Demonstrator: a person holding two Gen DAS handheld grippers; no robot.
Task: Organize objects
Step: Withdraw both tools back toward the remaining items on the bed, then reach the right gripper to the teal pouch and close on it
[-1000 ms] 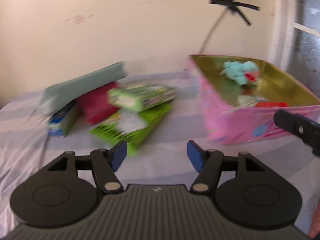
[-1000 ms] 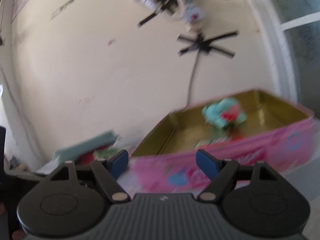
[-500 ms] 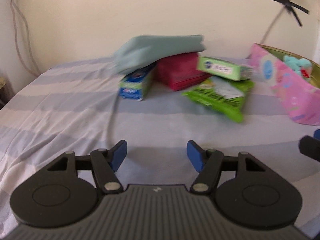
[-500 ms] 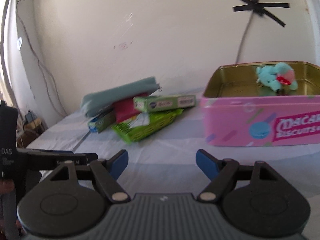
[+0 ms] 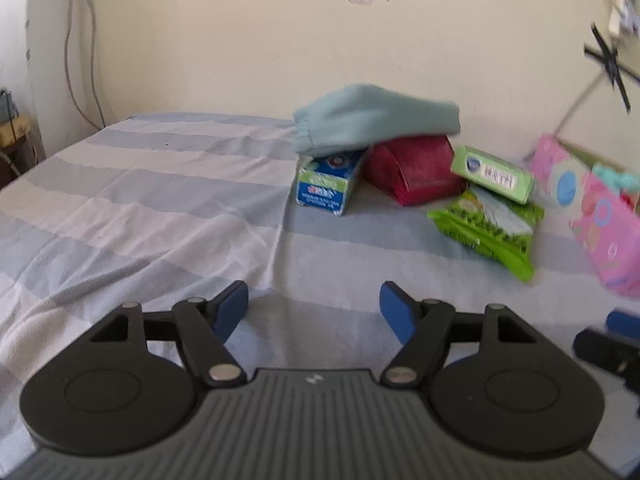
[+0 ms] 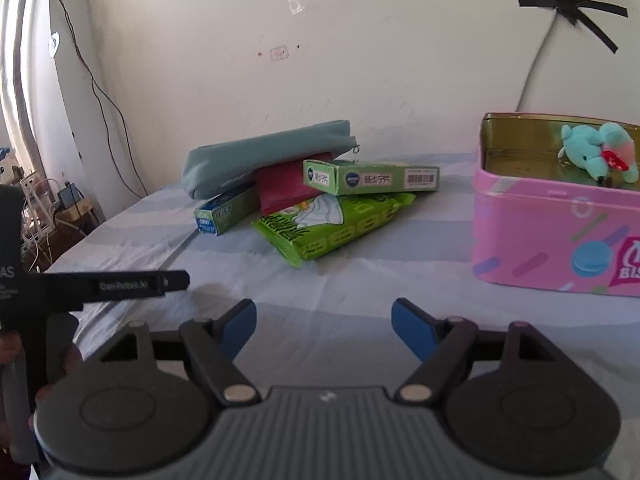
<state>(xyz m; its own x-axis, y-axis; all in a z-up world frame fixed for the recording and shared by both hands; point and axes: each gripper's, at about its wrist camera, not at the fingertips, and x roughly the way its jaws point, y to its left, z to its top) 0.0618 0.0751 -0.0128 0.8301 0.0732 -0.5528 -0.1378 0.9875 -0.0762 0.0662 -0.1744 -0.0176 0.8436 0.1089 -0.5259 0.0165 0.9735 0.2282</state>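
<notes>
swinging away from the pink tin [image 6: 556, 236] toward the heap of loose items

since a second ago both views are turned from the tin to the pile beside it: teal pouch [image 5: 374, 118] on top, red pouch [image 5: 414, 168], blue-green box [image 5: 326, 184], green carton [image 6: 370, 176] and green packet [image 6: 332, 226] on the striped sheet [image 5: 132, 208]. the left gripper [image 5: 314, 308] is being opened with nothing between its jaws; the right gripper [image 6: 324, 328] is held open and empty. only the teal plush [image 6: 598, 152] is seen in the tin, so a next pick is judged likely.

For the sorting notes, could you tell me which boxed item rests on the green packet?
The light-green barcode carton rests on it; the blue-and-green box lies on the sheet under the teal pouch.
</notes>
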